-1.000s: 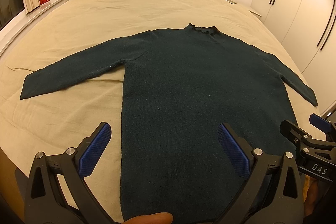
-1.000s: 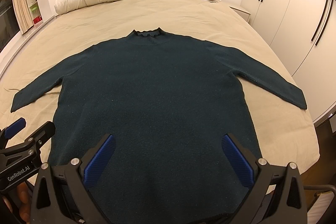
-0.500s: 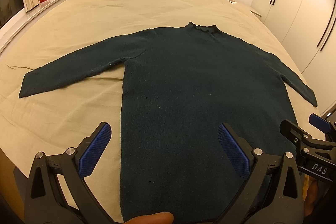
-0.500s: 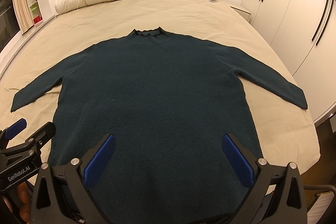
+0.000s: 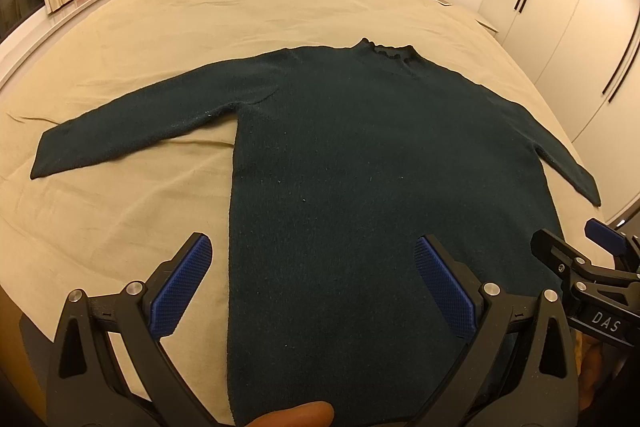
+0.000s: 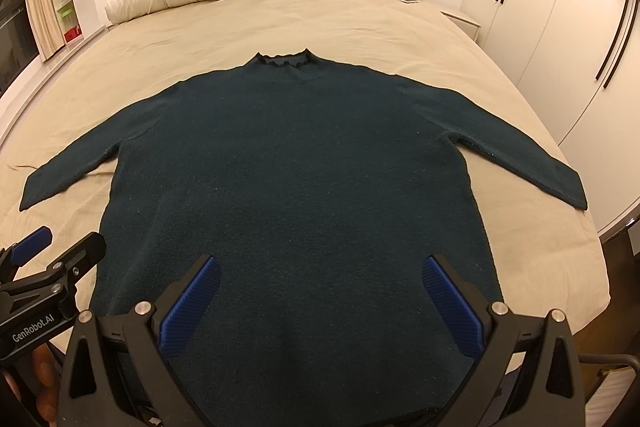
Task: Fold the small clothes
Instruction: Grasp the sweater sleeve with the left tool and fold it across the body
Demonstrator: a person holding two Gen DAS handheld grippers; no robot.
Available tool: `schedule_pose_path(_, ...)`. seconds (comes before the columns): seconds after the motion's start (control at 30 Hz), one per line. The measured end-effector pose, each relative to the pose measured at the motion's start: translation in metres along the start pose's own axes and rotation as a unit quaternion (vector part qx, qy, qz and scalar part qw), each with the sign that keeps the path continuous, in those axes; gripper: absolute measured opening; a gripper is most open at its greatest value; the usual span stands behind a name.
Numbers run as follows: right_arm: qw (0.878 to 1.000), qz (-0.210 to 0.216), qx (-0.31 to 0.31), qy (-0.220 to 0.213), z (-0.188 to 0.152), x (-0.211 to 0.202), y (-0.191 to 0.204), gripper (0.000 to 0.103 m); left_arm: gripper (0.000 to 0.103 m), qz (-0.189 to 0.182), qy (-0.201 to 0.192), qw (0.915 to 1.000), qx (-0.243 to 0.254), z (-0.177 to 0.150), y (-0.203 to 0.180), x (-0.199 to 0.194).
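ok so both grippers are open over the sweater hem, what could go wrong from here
1. The dark green knit sweater lies flat on the beige bedsheet; a low pinch by the left gripper or right gripper could grab the sheet too.
2. Both sleeves, the left sleeve and the right sleeve, are spread wide, so lifting the hem first may drag them crooked.
3. The right sleeve ends near the bed edge and might slip off.
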State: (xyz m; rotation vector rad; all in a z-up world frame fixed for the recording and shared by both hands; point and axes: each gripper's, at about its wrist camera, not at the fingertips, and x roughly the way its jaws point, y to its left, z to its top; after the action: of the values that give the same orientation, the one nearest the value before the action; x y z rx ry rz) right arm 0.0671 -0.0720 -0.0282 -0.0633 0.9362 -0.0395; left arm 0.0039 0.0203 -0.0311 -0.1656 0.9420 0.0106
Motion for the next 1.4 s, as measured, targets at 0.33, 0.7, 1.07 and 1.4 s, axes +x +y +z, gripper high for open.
schedule_pose_path(0.33, 0.998, 0.058, 0.025, -0.025, 0.006, -0.002, -0.005, 0.103, 0.103, -0.084, -0.014, 0.9916, -0.098, 0.001, 0.07, 0.01)
schedule_pose_path(0.7, 0.973, 0.204, 0.085, -0.067, 0.023, -0.002, 0.002, 0.103, 0.103, -0.216, -0.09, 0.8784, -0.417, 0.003, 0.292, 0.034)
schedule_pose_path(1.07, 0.963, 0.248, 0.101, -0.03, 0.032, 0.028, 0.02, 0.094, 0.103, -0.271, -0.129, 0.7543, -0.584, -0.013, 0.383, 0.08)
schedule_pose_path(1.4, 0.958, 0.263, 0.113, -0.026, 0.032, 0.036, 0.02, 0.088, 0.102, -0.255, -0.142, 0.7144, -0.636, -0.004, 0.402, 0.111)
